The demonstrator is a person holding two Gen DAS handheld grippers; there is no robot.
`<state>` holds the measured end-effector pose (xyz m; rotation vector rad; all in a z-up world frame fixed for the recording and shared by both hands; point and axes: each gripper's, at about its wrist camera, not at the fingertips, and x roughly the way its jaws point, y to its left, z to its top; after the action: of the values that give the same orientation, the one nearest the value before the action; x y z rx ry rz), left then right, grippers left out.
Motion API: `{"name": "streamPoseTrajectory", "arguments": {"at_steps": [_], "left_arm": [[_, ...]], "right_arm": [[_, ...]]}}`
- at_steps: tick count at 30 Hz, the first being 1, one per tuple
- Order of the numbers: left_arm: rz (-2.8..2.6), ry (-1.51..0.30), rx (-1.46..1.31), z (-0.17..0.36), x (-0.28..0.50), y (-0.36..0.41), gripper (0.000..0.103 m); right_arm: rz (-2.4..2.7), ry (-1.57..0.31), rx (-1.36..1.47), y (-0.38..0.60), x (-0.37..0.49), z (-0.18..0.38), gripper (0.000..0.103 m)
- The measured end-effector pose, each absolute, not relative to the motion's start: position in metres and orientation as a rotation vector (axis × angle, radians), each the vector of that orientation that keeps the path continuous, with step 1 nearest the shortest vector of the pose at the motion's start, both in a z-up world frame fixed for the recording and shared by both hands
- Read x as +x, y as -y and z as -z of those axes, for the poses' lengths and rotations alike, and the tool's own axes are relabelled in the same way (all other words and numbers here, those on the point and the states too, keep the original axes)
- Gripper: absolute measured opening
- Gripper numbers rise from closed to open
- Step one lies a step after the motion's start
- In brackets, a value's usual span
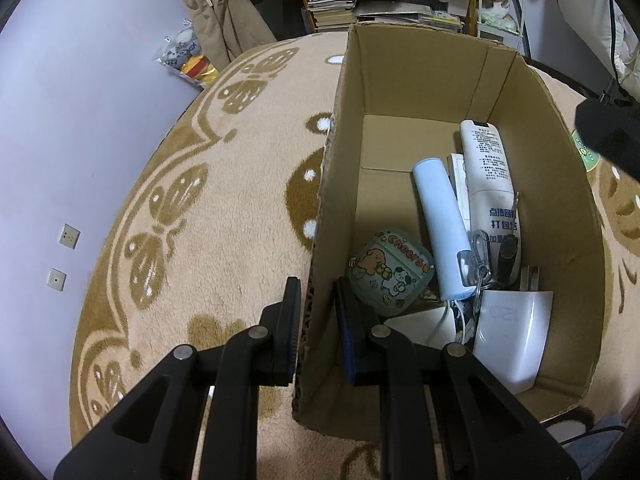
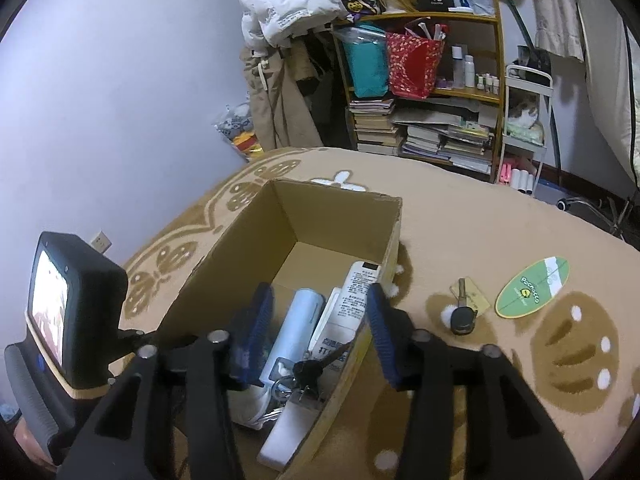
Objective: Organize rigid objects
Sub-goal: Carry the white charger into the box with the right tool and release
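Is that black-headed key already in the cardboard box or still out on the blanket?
Still out. The key lies on the blanket, right of the cardboard box, beside a green oval card.

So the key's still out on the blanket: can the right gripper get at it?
Probably yes: the key lies bare on the blanket, beside the box, and the right gripper's fingers are open and empty.

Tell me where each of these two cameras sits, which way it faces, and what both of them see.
Left wrist: on the left gripper, looking steeply down; its fingers pinch the cardboard box wall; the right gripper's dark edge shows.
Right wrist: on the right gripper, open above the box, facing the bookshelf; the left gripper's body shows.
Shared: box, white remote, blue tube, green oval card, blanket.
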<state>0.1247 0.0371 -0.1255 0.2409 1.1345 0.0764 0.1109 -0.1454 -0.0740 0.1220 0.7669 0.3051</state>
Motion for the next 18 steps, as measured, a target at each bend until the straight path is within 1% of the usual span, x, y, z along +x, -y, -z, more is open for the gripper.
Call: {"name": "streamPoseTrajectory", "arguments": {"at_steps": [1,7,12,18], "left_arm": [[-0.076,-1.135,0.240,0.126,0.125,-0.038,0.018],[-0.076,-1.135,0.243,0.126,0.124,-0.037,0.018],[-0.077,-1.135,0.243,0.126,0.125,-0.037,0.017],[-0.079,-1.134,0.256,0.126,0.124,-0.036,0.017]], "right_arm": [[-0.299,-0.762,0.122,0.146,0.111,0.073,0.067],[-0.269,-0.721,0.123,0.161,0.119,0.060,0.083],[-0.218,-0.736,0.118,0.183,0.137,0.057,0.083],[-0.192,-0.792,0.262,0.229,0.166,0.068,0.083]]}}
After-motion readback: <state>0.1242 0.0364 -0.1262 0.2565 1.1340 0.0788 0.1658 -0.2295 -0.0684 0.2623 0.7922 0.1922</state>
